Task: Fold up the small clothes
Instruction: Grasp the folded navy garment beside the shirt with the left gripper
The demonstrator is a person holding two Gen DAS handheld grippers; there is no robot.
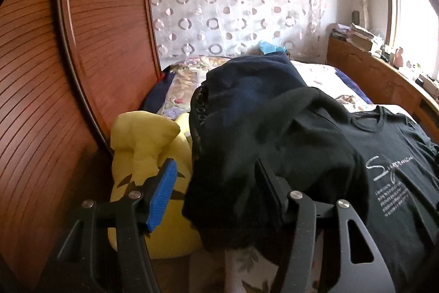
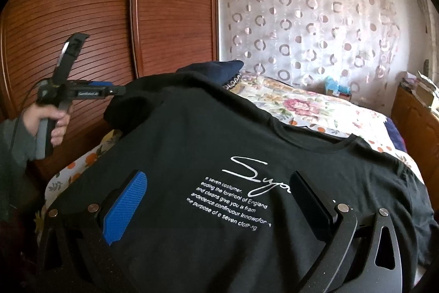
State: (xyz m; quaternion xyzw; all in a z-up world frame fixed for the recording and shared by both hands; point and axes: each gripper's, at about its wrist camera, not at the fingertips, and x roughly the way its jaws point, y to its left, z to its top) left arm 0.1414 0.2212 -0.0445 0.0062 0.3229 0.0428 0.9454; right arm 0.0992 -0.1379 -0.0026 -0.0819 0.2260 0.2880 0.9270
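Observation:
A black T-shirt [image 2: 219, 155] with white script and text lies chest up on the flowered bed, its collar [image 2: 343, 143] toward the far right. Its left sleeve [image 1: 274, 144] is lifted and bunched, draped over the right finger of my left gripper [image 1: 216, 175], whose jaws stand wide apart; the blue pad [image 1: 162, 194] is bare. The left gripper also shows in the right wrist view [image 2: 115, 91], held by a hand at the sleeve. My right gripper [image 2: 216, 194] hovers open over the shirt's printed chest, holding nothing.
A yellow plush toy [image 1: 145, 144] sits between the bed and the wooden wardrobe doors [image 1: 90, 46]. A dark navy garment [image 1: 247, 81] lies behind the sleeve. A patterned curtain [image 2: 315, 27] hangs at the back. A wooden shelf [image 1: 370, 68] with books runs along the right.

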